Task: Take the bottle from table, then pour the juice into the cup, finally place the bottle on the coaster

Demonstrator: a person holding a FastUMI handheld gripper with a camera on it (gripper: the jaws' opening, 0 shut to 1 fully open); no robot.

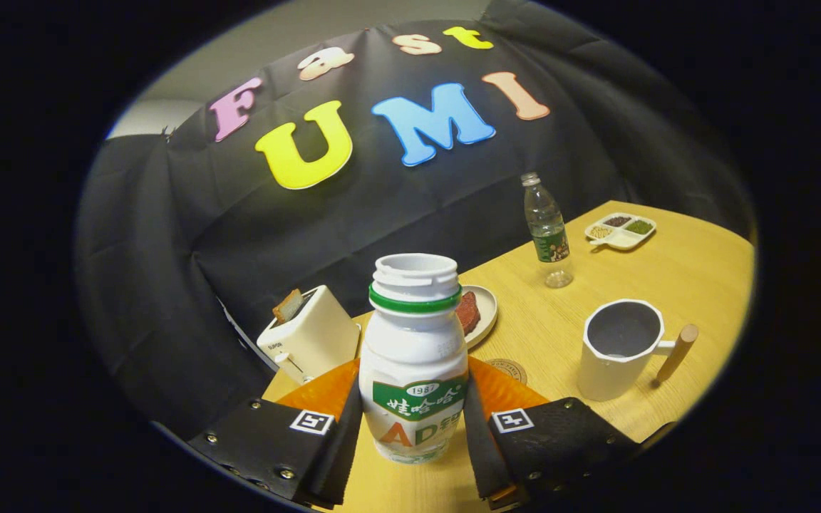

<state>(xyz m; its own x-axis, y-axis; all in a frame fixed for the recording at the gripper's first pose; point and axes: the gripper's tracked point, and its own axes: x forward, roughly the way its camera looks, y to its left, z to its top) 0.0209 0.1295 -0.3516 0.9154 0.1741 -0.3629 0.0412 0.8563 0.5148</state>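
Gripper view

Tool: the tool [414,420] has its two fingers on both sides of the bottle, and both fingers press on it, so it is pinching the bottle.

Bottle: the white bottle [414,356] stands up straight between the fingers. It has a green ring near the top and its mouth is open, with no cap on. I cannot tell for sure if its bottom rests on the tabletop or is just above it.

Tabletop: the tabletop [667,263] is light wood and looks tilted in this view.

Cup: the white cup [621,349] stands beyond the right finger, well apart from the bottle. It has a wooden handle that sticks out on the side away from the bottle. It is dark inside, and I cannot tell if there is any drink in it.

Coaster: the small round coaster [509,369] lies flat on the tabletop, just behind the bottle and between the bottle and the cup. Part of it is hidden by the finger.

Plate: a plate [483,313] with a dark red piece of food sits behind the bottle.

Toaster: a cream toaster [308,335] with a slice of bread in it stands beyond the left finger.

Water bottle: a clear water bottle [547,231] stands far back.

Snack tray: a little white tray [621,230] with small bits of food in it lies near the water bottle.
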